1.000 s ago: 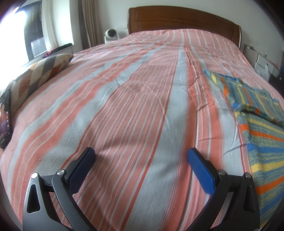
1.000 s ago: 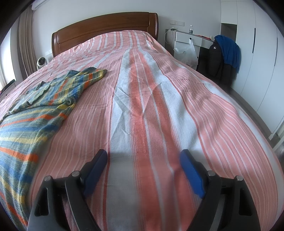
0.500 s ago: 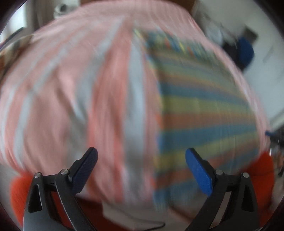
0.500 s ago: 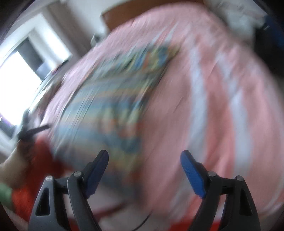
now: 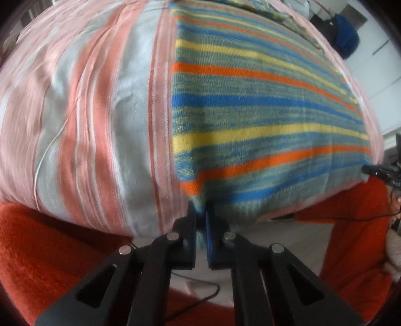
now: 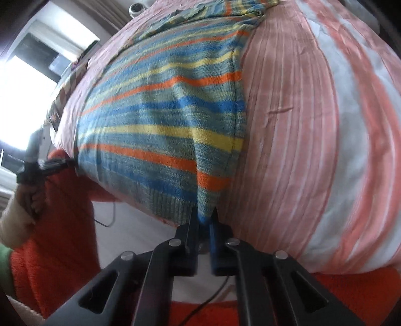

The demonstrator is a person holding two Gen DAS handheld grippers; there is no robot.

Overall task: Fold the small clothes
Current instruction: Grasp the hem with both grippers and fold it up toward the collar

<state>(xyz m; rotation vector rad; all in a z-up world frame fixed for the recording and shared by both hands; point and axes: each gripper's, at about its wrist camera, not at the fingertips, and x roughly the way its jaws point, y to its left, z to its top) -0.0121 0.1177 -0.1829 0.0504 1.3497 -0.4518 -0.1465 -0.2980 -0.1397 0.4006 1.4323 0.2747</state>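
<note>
A striped knit sweater, blue, yellow, orange and grey-green, lies spread on the bed with its hem hanging over the near edge. My left gripper is shut on the hem's left corner. My right gripper is shut on the hem's right corner of the same sweater. The cloth rises in a small ridge from each grip. The sleeves lie bunched at the far end.
The bed has a pink, orange and white striped cover. An orange fleece sits below the bed edge. The other gripper and the hand holding it show at the edge. A window is at left.
Both grippers swung from the bare bed cover to the sweater's near hem and closed on its two corners. They were wide open in the earlier frames.
</note>
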